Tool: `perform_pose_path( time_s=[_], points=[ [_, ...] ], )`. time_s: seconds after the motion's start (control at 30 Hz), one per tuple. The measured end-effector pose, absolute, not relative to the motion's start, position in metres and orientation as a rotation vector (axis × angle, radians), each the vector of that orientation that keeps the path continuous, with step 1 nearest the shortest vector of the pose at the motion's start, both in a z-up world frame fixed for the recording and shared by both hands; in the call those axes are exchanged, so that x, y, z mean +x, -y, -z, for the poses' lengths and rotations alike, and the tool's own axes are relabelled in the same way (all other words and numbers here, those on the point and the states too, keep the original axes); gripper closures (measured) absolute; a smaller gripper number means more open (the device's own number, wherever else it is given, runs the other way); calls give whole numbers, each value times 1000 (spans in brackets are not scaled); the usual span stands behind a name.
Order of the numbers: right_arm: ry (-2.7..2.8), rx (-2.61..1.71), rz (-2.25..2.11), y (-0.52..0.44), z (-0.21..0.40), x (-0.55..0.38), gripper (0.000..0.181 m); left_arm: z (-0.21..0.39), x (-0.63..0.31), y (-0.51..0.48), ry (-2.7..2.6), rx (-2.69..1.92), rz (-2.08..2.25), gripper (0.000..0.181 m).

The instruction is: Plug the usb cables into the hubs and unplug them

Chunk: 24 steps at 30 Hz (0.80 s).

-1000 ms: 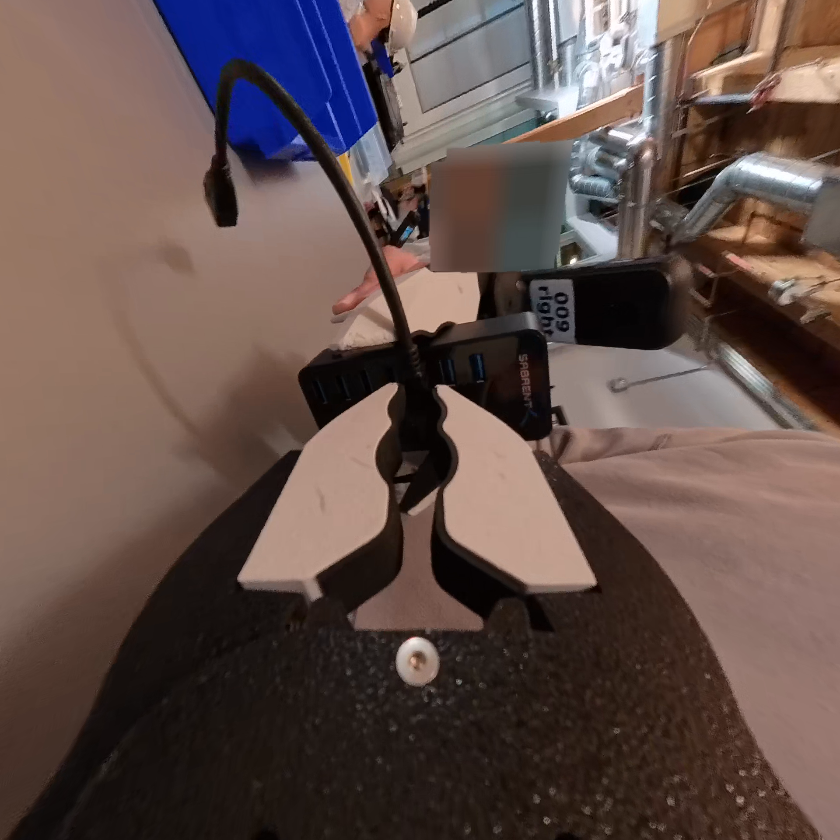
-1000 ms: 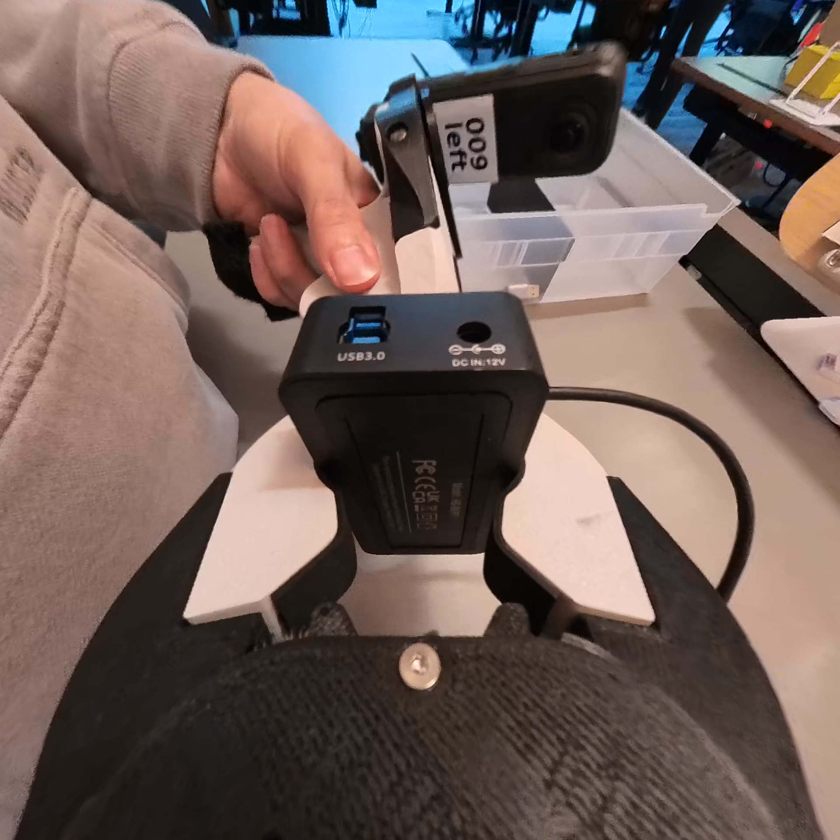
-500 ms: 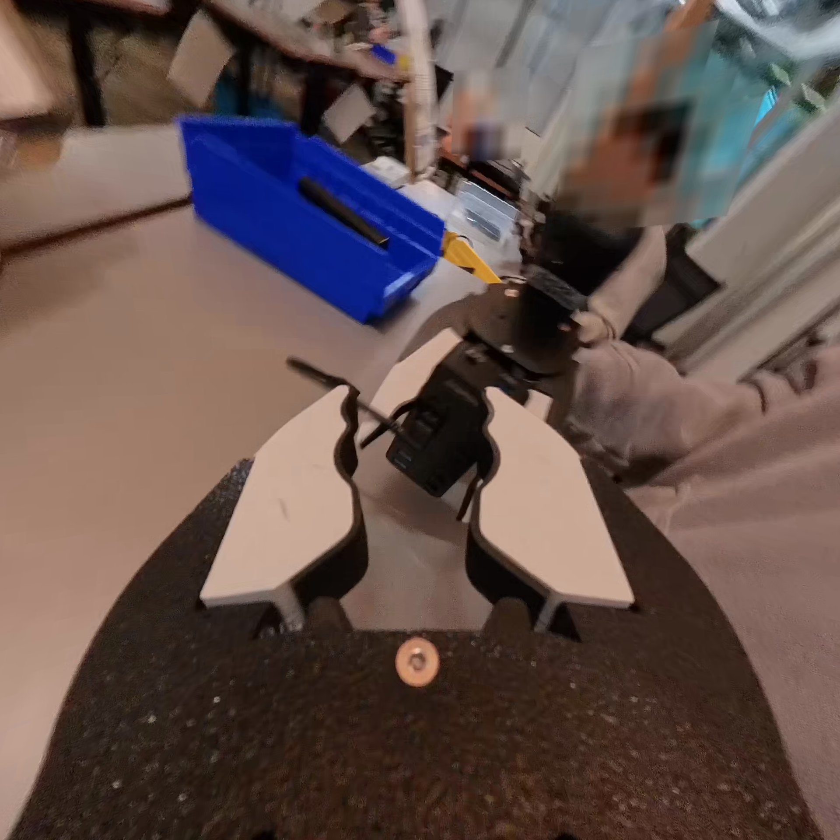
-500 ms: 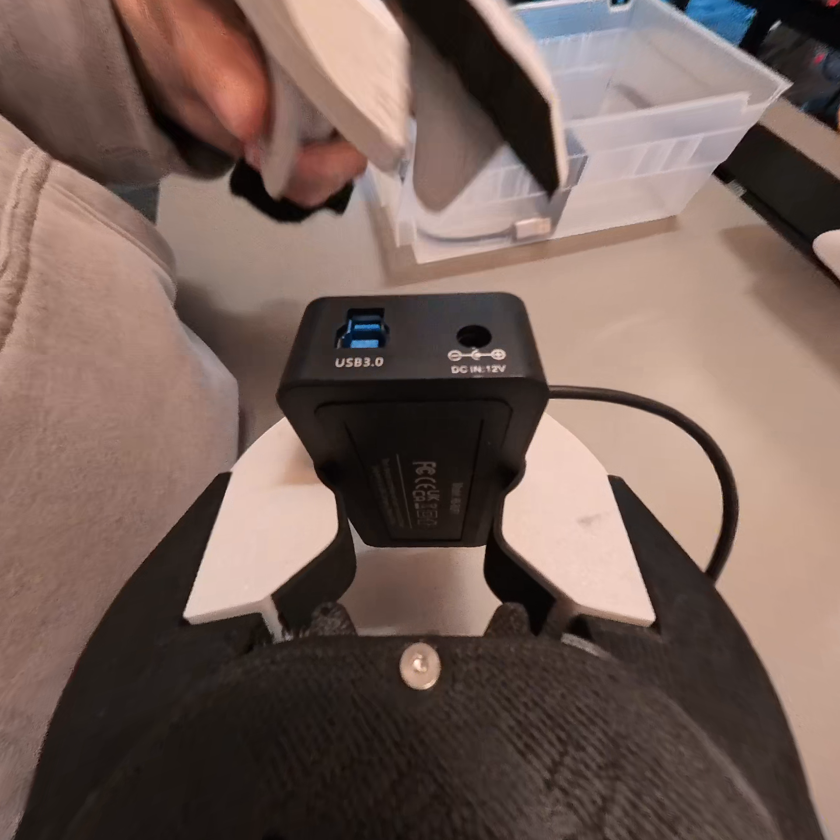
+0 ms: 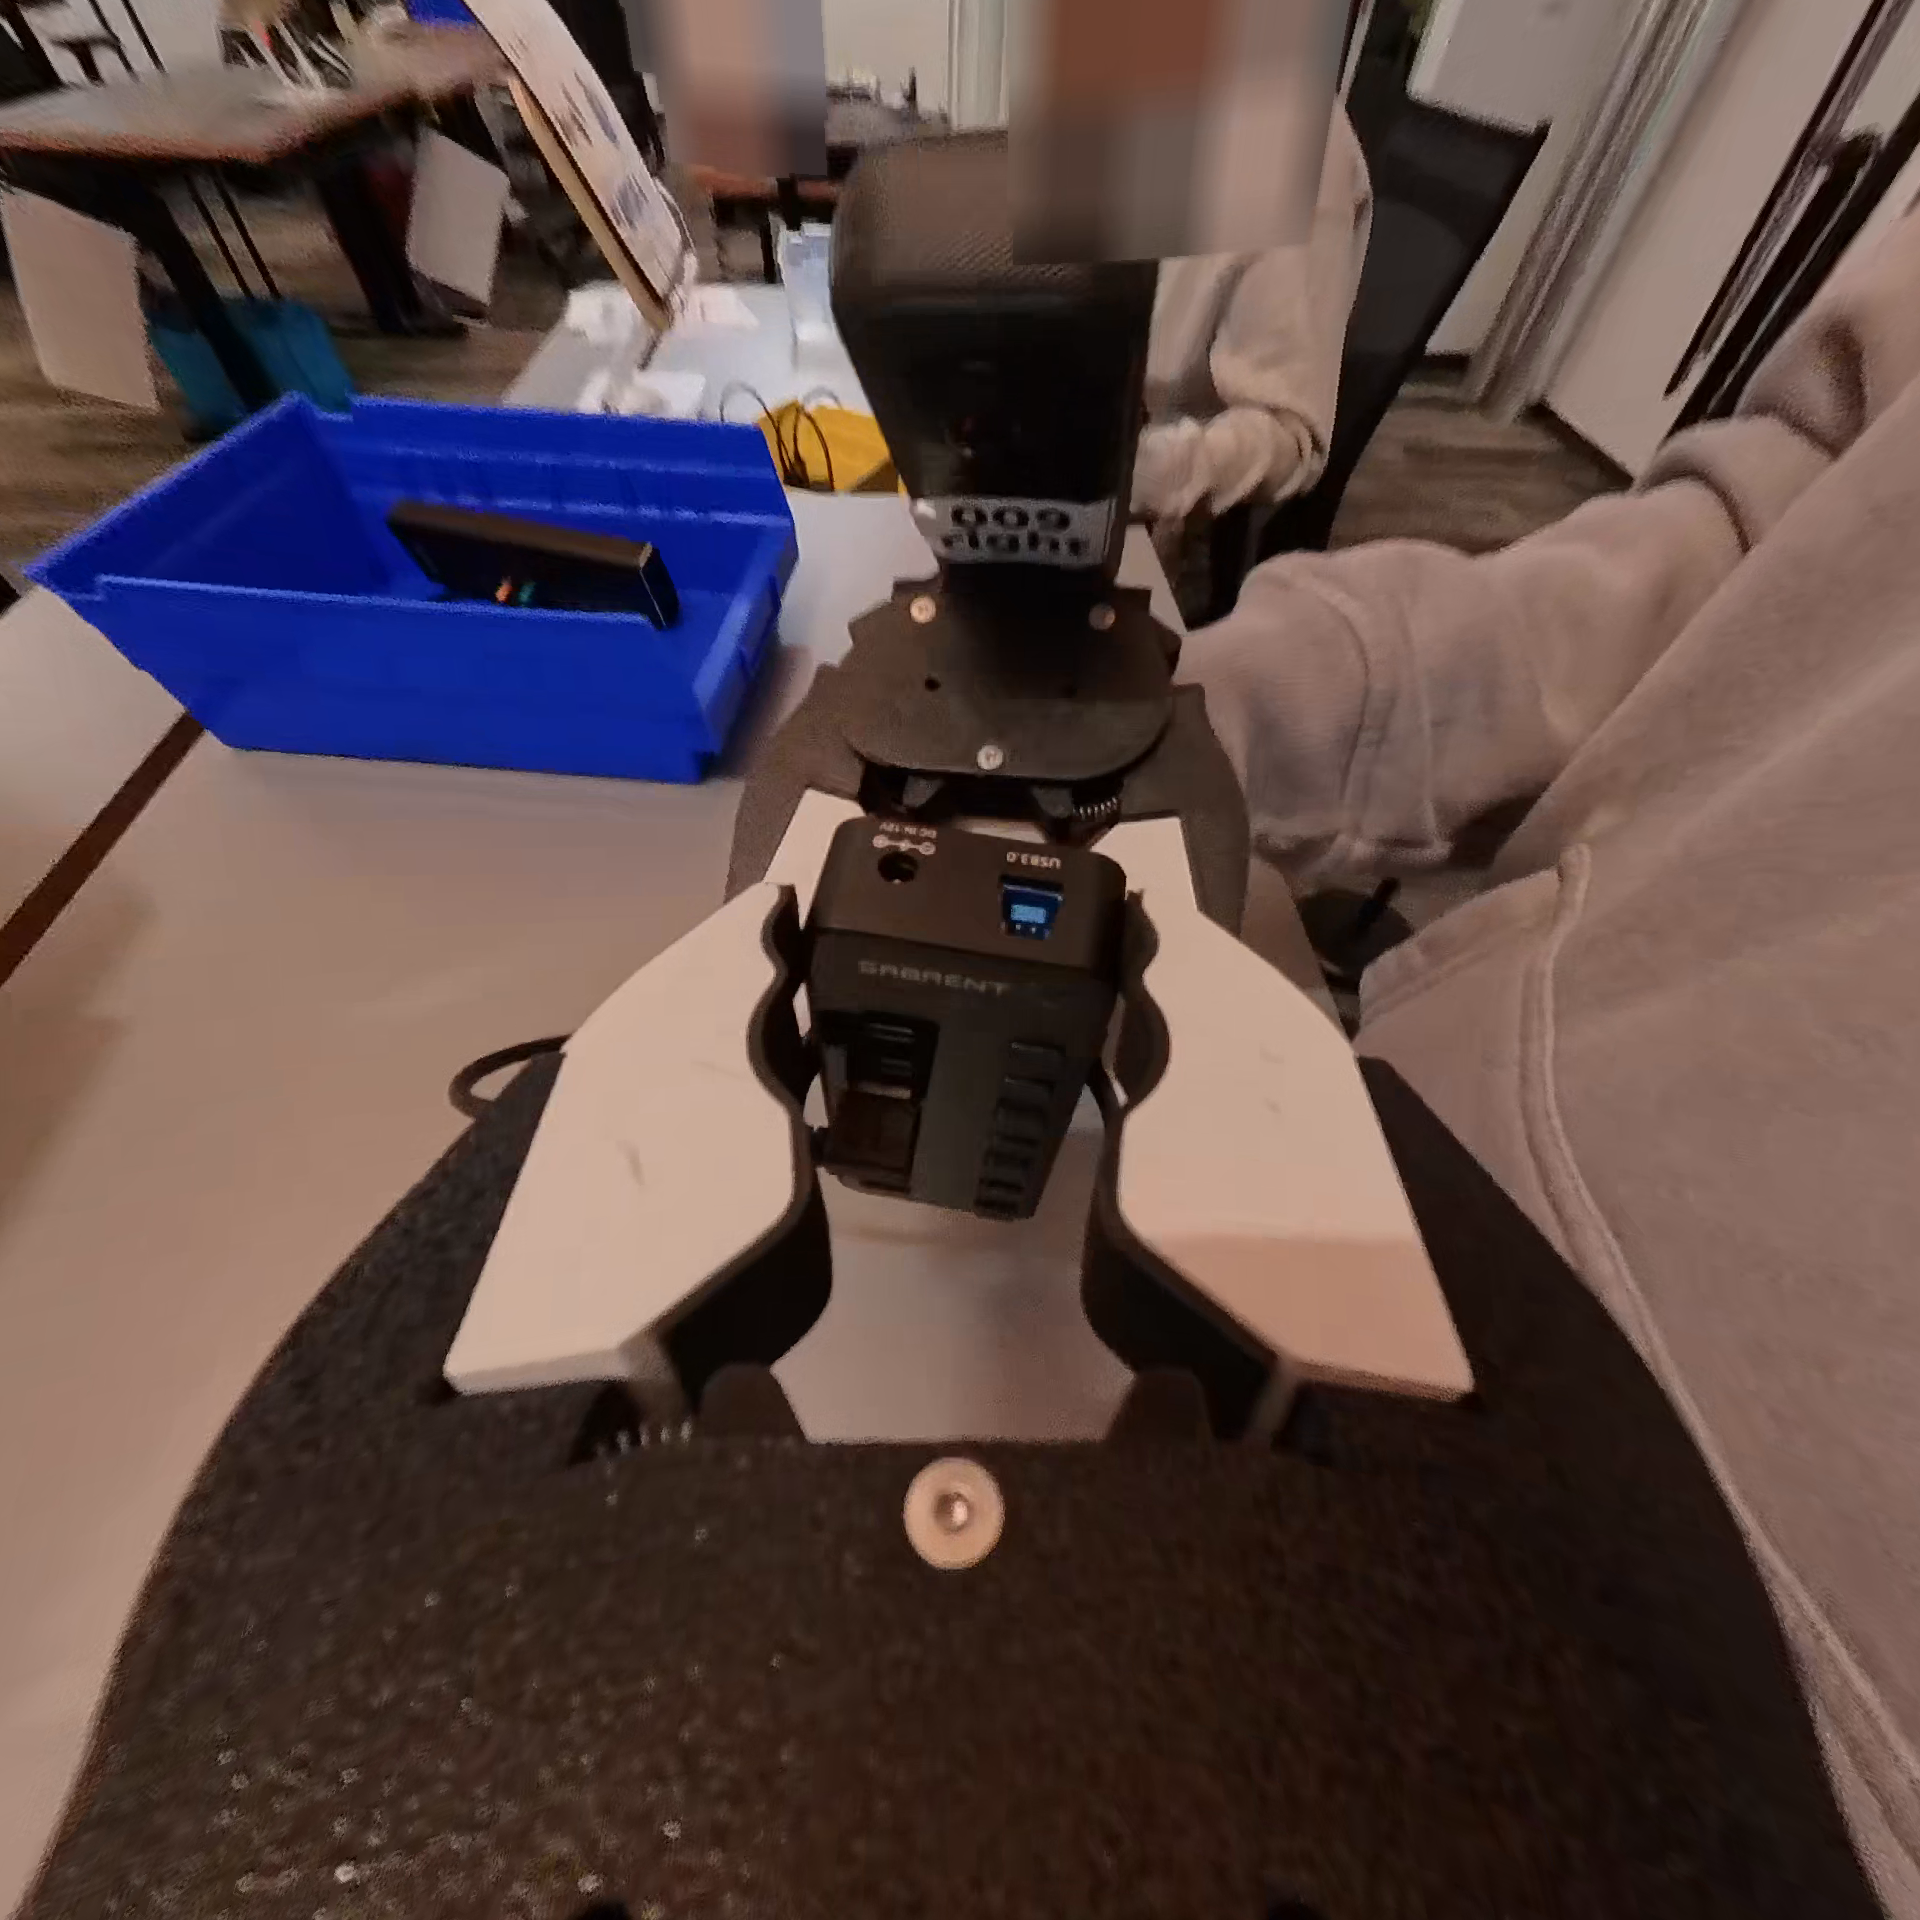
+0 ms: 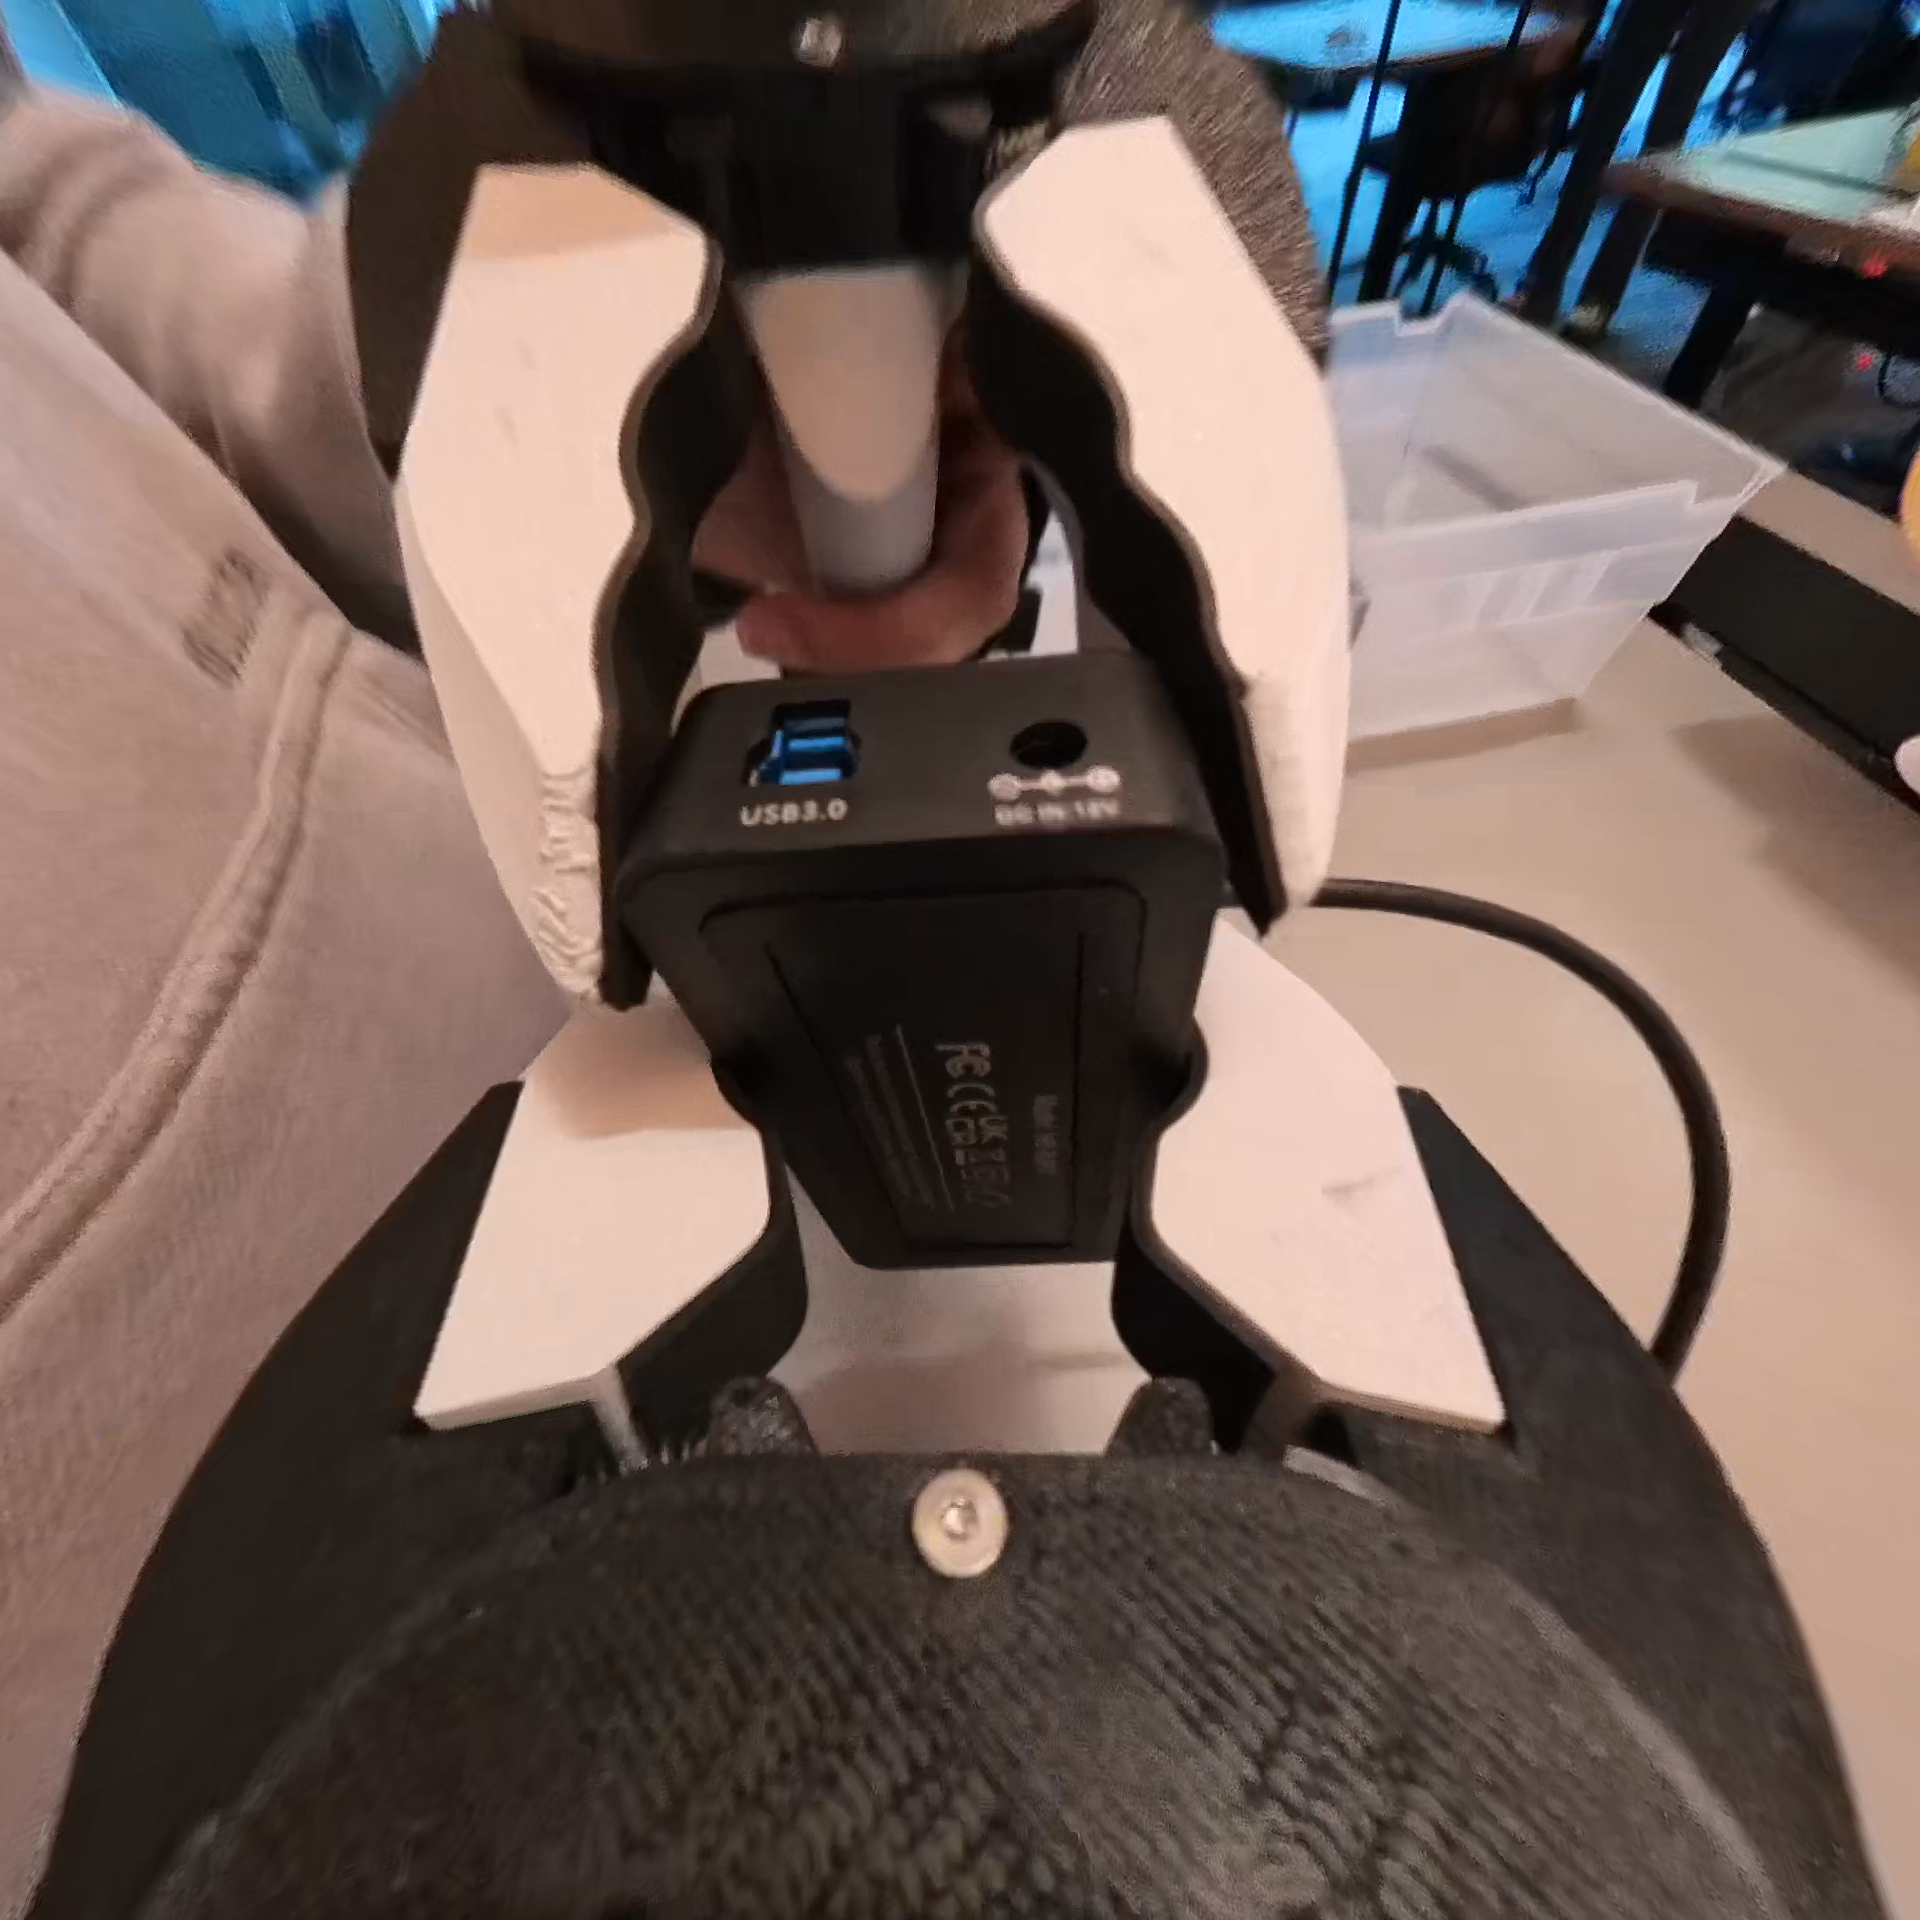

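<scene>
**Hub between both sets of jaws, one cable plugged in**

Right gripper (image 6: 956,1049): jaws pinching the black USB hub (image 6: 925,997) by its long sides, label face up, port end pointing to 12 o'clock. Left gripper (image 5: 951,1018) faces it head-on; jaws spread, flanking the hub's sides. Can't tell whether the left fingers (image 6: 520,582) touch the casing or just sit beside it.

In the left wrist view the hub's port face shows two rows of slots; a black plug (image 5: 878,1117) sits in a slot on the row at 9 o'clock. The black cable (image 6: 1621,1091) loops out at 3 o'clock in the right wrist view, low over the counter (image 5: 312,987).

Counter is pale grey. A blue bin (image 5: 416,603) at 10 o'clock in the left view holds a second black hub-like box (image 5: 535,566). A clear plastic bin (image 6: 1507,520) sits at 2 o'clock in the right view. Grey sleeve (image 5: 1455,675) at 2 o'clock behind the right gripper.

Background tables motion-blurred. Cable's far end is cut off behind the gripper bodies.
</scene>
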State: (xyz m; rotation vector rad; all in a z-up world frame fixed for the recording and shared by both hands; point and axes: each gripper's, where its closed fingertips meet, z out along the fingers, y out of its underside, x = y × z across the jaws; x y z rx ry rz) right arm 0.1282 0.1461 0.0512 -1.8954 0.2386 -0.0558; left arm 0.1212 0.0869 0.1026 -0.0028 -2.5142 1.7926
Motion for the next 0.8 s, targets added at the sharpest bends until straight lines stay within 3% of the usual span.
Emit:
perform_pose_path(
  time_s=[0.17, 0.23, 0.33, 0.7, 0.8],
  points=[
    [-299, -1755, -14, -144, -67, 131, 104, -120, 124, -95, 2437, 3, -1921, 124],
    [-316, -1727, -32, -147, -69, 130, 95, -118, 126, -98, 2429, 31, -1925, 124],
    [-294, -1692, 10, -151, -74, 132, 108, -115, 126, -99, 2384, 82, -1930, 124],
    [-269, -1794, 44, -150, -64, 129, 109, -109, 122, -102, 2414, 115, -1827, 123],
    [-301, -1774, 46, -145, -66, 132, 109, -121, 127, -112, 2467, 150, -1841, 114]
  ],
)
